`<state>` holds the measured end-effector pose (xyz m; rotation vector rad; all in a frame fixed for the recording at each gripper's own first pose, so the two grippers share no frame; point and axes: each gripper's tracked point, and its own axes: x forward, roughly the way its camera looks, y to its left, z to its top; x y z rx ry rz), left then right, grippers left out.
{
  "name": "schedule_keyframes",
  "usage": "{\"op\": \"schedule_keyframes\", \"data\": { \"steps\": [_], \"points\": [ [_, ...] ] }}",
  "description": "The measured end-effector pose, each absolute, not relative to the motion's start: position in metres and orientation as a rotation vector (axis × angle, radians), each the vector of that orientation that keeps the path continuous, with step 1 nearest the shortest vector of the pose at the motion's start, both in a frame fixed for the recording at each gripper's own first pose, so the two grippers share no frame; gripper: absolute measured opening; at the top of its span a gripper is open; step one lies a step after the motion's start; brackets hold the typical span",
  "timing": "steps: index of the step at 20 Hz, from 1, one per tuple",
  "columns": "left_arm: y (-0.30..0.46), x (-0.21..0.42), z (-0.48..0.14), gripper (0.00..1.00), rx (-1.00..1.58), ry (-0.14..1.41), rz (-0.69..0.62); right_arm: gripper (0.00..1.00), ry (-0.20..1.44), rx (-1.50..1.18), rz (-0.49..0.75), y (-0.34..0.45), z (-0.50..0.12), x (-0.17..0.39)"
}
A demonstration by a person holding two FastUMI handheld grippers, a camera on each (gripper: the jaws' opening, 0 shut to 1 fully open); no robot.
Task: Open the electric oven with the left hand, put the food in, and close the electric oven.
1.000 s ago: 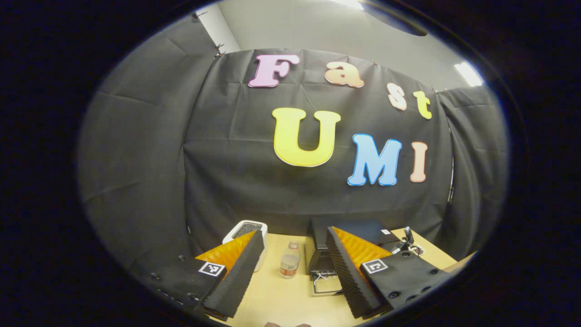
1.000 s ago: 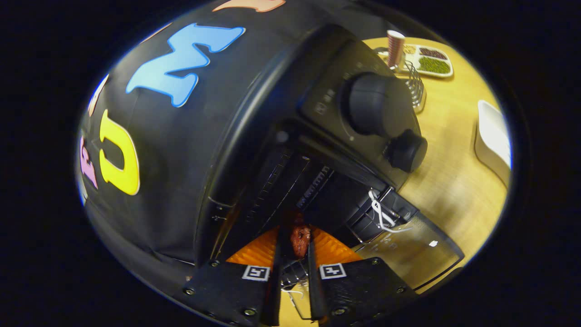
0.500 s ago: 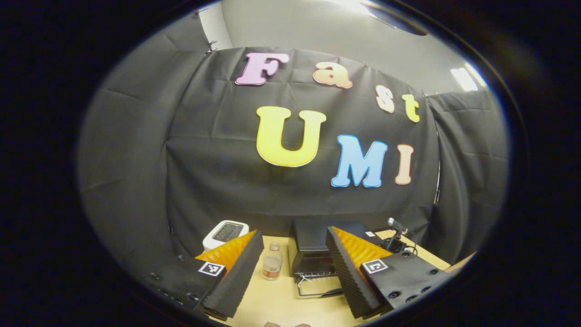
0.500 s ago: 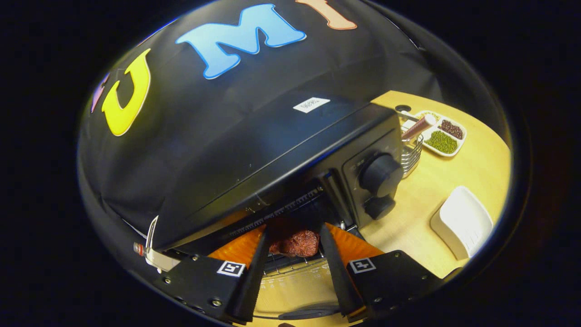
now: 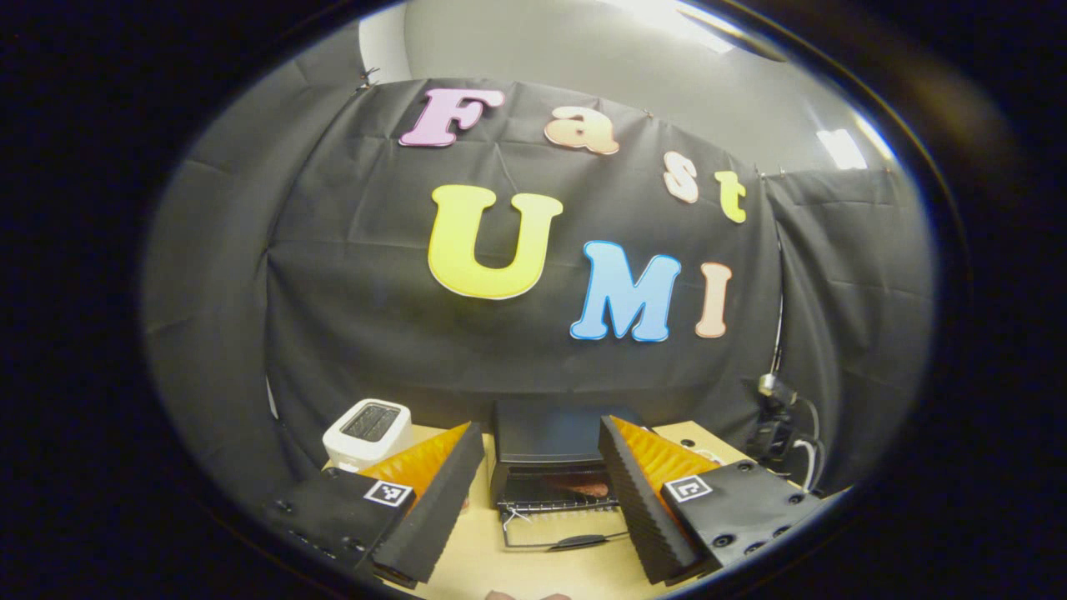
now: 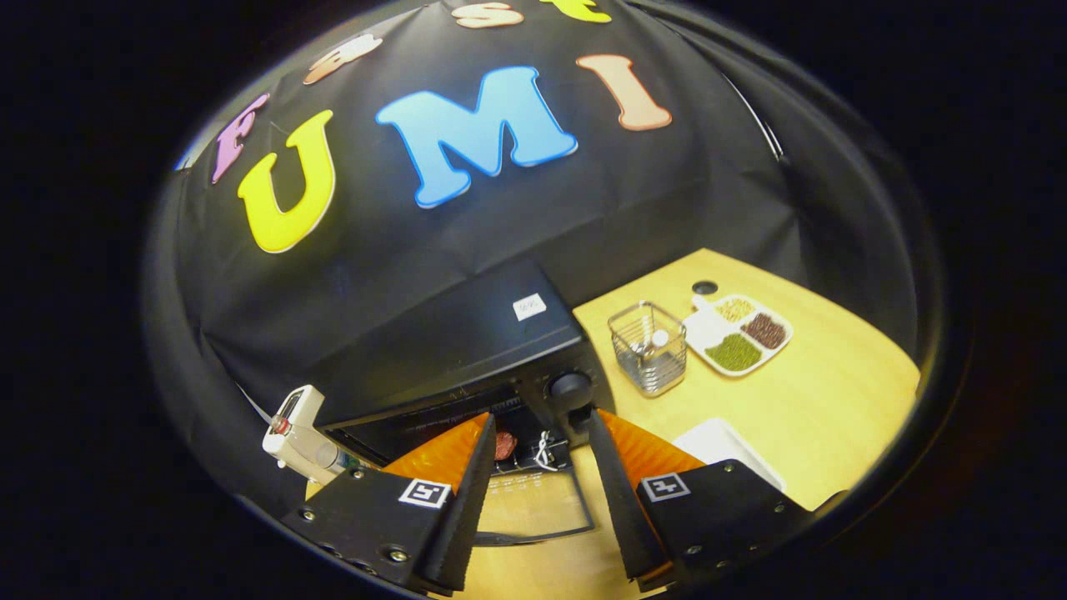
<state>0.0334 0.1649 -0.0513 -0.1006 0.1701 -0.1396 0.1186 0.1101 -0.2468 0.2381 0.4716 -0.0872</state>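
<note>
The black electric oven (image 5: 550,437) stands at the back of the wooden table, its glass door (image 5: 563,533) folded down flat toward me. A reddish piece of food (image 5: 588,487) lies on the wire rack inside. My left gripper (image 5: 538,508) is open and empty, well short of the door and lined up with it. In the right gripper view the oven (image 6: 450,354) is ahead, with the food (image 6: 504,444) on its rack and the door (image 6: 533,508) down. My right gripper (image 6: 533,492) is open and empty above the door, clear of the oven mouth.
A white toaster (image 5: 367,427) sits left of the oven. Right of the oven are a wire basket (image 6: 648,348), a divided tray of beans (image 6: 738,329) and a white dish (image 6: 725,450). A small camera on a stand (image 5: 771,417) is at the far right.
My right gripper opened, left the food on the rack inside the oven and drew back and up. The left gripper swung so that the oven now sits between its fingers.
</note>
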Motion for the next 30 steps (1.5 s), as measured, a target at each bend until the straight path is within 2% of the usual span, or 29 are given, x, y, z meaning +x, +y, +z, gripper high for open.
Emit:
{"op": "schedule_keyframes", "data": {
  "steps": [4,9,15,17,18,19,20,23,24,30],
  "points": [
    [0.142,0.038,-0.054,0.98,-0.09,0.155,-0.058,0.68,0.35,0.178,-0.041,0.095,-0.171,0.085],
    [0.09,0.04,-0.043,0.98,-0.046,0.125,-0.074,0.68,0.195,0.054,-0.008,0.075,-0.1,0.054],
    [0.041,0.033,-0.026,0.98,-0.002,0.073,-0.081,0.68,0.102,0.032,0.043,0.061,-0.049,0.036],
    [0.03,0.032,-0.024,0.98,0.004,0.06,-0.087,0.68,0.074,0.052,0.04,0.056,-0.037,0.035],
    [0.025,0.031,-0.024,0.94,0.006,0.059,-0.095,0.68,0.062,0.051,0.033,0.052,-0.033,0.035],
    [0.02,0.03,-0.025,0.98,0.007,0.064,-0.101,0.68,0.055,0.049,0.028,0.048,-0.031,0.035],
    [0.018,0.031,-0.028,0.94,0.008,0.071,-0.106,0.68,0.052,0.047,0.028,0.046,-0.031,0.036],
    [0.012,0.035,-0.042,0.94,0.005,0.112,-0.115,0.68,0.051,0.046,0.023,0.041,-0.03,0.035],
    [0.01,0.037,-0.054,0.98,0.005,0.139,-0.115,0.68,0.046,0.044,0.02,0.038,-0.029,0.035],
    [0.006,0.045,-0.134,0.98,0.008,0.333,-0.107,0.68,0.046,0.033,0.008,0.026,-0.034,0.04]
  ]
}}
